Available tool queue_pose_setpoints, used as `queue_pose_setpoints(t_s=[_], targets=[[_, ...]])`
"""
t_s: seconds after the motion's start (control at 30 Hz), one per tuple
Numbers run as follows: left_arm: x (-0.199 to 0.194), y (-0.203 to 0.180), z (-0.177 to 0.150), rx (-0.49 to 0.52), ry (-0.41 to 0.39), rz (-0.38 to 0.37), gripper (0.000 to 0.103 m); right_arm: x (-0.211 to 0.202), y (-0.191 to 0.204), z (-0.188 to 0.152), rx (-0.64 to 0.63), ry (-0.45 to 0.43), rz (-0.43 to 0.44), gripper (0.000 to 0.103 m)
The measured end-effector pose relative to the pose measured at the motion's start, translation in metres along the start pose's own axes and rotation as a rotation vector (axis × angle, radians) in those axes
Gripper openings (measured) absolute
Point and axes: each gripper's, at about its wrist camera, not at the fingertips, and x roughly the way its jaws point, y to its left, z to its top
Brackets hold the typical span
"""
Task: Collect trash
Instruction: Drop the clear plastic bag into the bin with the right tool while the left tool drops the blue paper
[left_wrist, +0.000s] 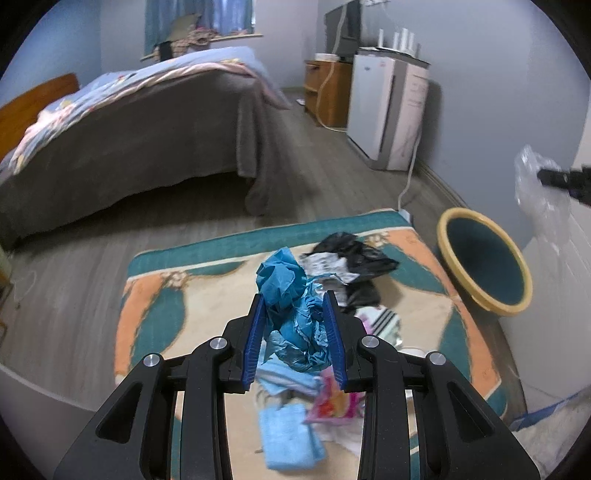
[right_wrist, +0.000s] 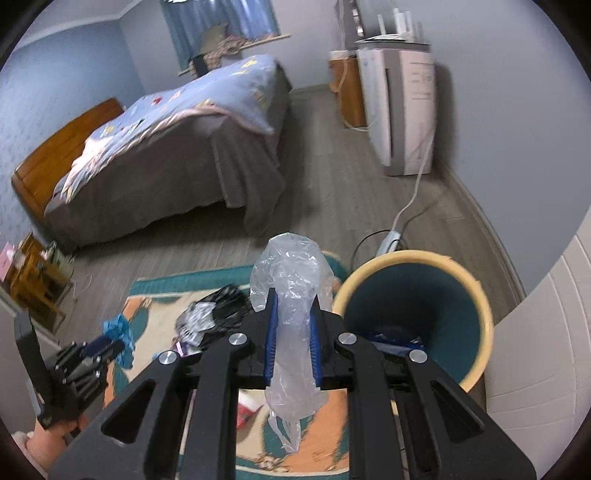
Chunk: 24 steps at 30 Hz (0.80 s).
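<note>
While both tools hover above one patterned rug (left_wrist: 155, 306): one yellow-rimmed bin (left_wrist: 484, 258) beside its edge; one black bag (left_wrist: 354, 251) on it; left gripper (left_wrist: 295, 321) clamped on blue paper (left_wrist: 291, 295); right gripper (right_wrist: 291, 314) clamped on clear plastic bag (right_wrist: 291, 273).

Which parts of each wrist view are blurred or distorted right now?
Left wrist view: the litter nearest the lens is smeared, the crumpled blue paper in the left gripper is fairly sharp, and fisheye bends the rug's edges. Right wrist view: the black-and-white wrapper is streaked, and the bin's rim is soft.
</note>
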Motion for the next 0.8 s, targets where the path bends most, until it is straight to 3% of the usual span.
queue_pose_setpoints(t_s=[0.47, 0.8], targets=[[0.016, -0.129, 0.040, 0.196, -0.018, -0.171, 0.033, 0.027, -0.116, -0.007, 0.190, 0.071, -0.105, 0.014], [0.081, -0.216, 0.065, 0.256, 0.089, -0.339, 0.034, 0.052, -0.171, -0.020, 0.324, 0.130, -0.135, 0.015]])
